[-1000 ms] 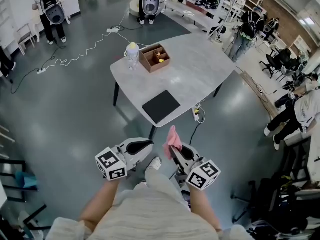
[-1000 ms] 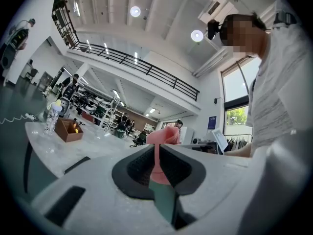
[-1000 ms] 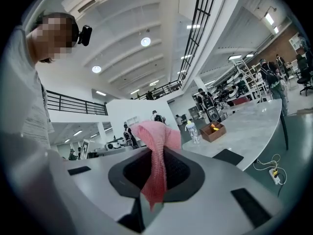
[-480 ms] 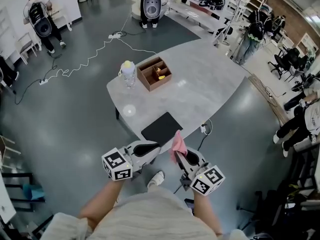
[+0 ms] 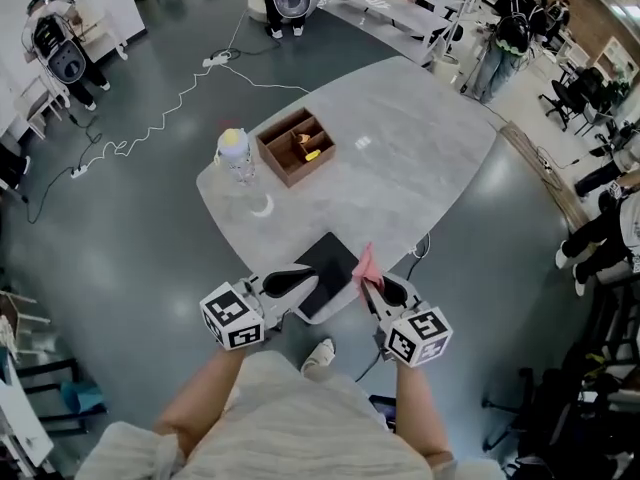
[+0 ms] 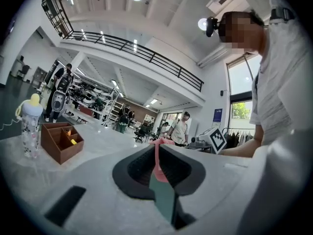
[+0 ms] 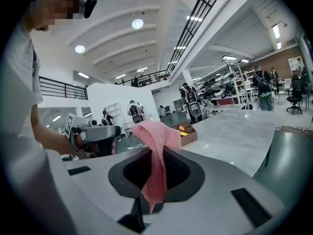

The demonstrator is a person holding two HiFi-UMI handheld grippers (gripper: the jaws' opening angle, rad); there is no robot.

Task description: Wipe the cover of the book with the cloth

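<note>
Pink cloth (image 5: 365, 265) pinched in right gripper (image 5: 370, 286); left gripper (image 5: 303, 279) closed, empty. Hovering at black book (image 5: 322, 271); seemingly unwiped, all wiping left.

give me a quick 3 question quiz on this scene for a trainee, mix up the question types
1. Fill in: the pink cloth is clamped in the ____ gripper.
2. True or false: the black book lies flat at the edge of the table nearest the person.
3. What stands right beside the wooden box? A) a bottle B) a mug C) a bowl

Key: 1 right: the right gripper is shut on the cloth. 2 true. 3 A.
</note>
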